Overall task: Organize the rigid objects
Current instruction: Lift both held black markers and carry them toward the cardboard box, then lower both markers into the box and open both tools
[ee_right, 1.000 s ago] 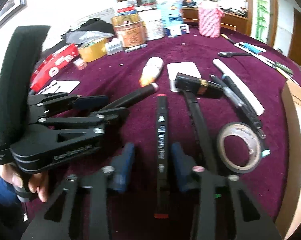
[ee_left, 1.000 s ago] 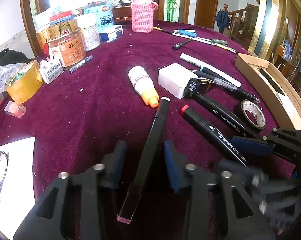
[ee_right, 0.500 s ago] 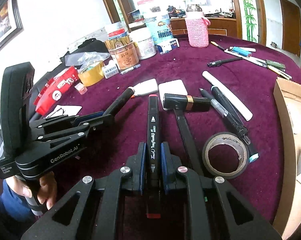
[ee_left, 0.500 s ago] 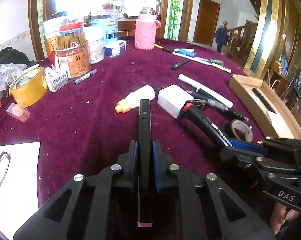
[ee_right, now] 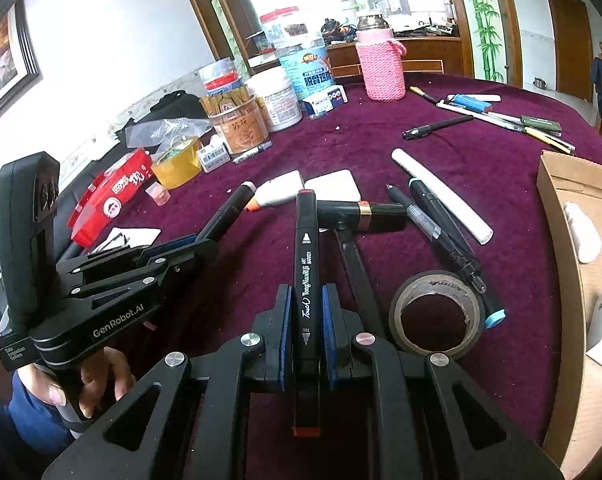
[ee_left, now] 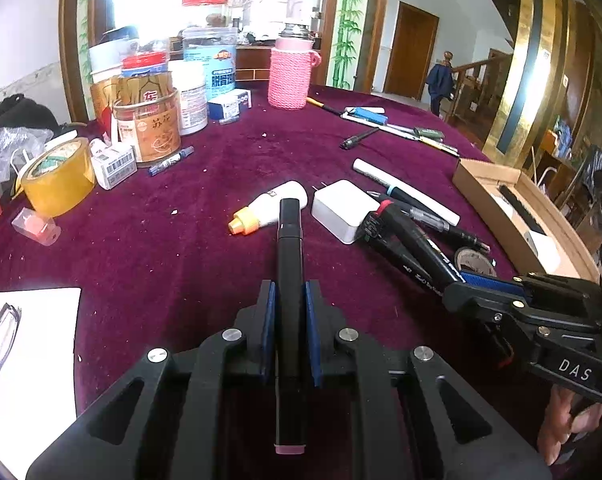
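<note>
My left gripper [ee_left: 289, 300] is shut on a black marker with pink end caps [ee_left: 289, 256], held above the purple tablecloth; it also shows in the right wrist view [ee_right: 229, 212]. My right gripper [ee_right: 306, 308] is shut on a black marker with red end caps [ee_right: 306, 240], also lifted; it shows in the left wrist view [ee_left: 413, 240]. The two grippers are side by side. An open cardboard box [ee_left: 513, 200] stands at the right table edge, also in the right wrist view [ee_right: 573, 216].
On the cloth lie a white glue bottle [ee_left: 273, 204], a white charger [ee_left: 341, 208], a white pen [ee_right: 441, 196], black pens [ee_right: 437, 232], a tape ring [ee_right: 437, 312] and a lipstick-like tube [ee_right: 361, 212]. Jars [ee_left: 149, 124], a yellow tape roll [ee_left: 57, 176] and a pink bottle [ee_left: 289, 76] stand behind.
Both grippers closed on their markers a second ago and have since lifted them off the cloth. The glue bottle was knocked round so its orange cap points left.
</note>
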{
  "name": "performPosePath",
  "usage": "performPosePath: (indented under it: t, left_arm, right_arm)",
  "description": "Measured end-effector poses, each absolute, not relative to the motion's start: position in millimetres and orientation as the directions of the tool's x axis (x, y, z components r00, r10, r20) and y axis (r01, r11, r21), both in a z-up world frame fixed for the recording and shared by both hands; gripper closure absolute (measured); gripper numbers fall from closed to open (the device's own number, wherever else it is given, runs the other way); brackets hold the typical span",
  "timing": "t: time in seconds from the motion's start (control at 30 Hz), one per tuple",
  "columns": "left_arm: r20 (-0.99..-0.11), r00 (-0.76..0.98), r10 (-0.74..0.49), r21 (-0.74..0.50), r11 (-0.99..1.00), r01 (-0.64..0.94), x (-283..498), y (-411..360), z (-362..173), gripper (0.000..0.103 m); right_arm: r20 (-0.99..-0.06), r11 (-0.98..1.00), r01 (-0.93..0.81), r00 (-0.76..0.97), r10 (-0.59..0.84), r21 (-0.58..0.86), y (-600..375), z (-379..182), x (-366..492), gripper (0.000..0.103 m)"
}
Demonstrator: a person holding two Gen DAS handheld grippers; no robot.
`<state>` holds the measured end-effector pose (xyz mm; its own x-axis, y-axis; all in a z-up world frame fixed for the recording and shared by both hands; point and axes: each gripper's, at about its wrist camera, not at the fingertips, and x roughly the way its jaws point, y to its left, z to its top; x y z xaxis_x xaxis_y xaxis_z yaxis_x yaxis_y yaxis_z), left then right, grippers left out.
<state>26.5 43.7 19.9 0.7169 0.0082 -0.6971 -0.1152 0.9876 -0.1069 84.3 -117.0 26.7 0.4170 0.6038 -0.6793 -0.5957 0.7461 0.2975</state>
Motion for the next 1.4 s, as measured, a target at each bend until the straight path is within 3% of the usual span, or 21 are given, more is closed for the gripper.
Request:
performPosePath:
  t: [0.77,1.07,1.4]
  left_arm:
    - [-0.672,0.741,0.015,-0.089,0.991,-0.1,21,34,25,0.091]
    - [-0.692,0.718,-0.07,-0.218,0.969,-0.115,17,26,39,0.091]
    - [-0.668,0.734,-0.124,-0.207,0.978,-0.023,16,-20,66,0.091]
  right_arm:
    - [-0.638,0.787,-0.508,0.486,0.597,0.349,-146,37,97,0.09]
    - [-0.616,0.8,-0.478,0.521,0.591,0.364,-161,43,102,0.09]
    - [-0.586,0.781,-0.491,0.524,0.618,0.386,-169,49,100,0.09]
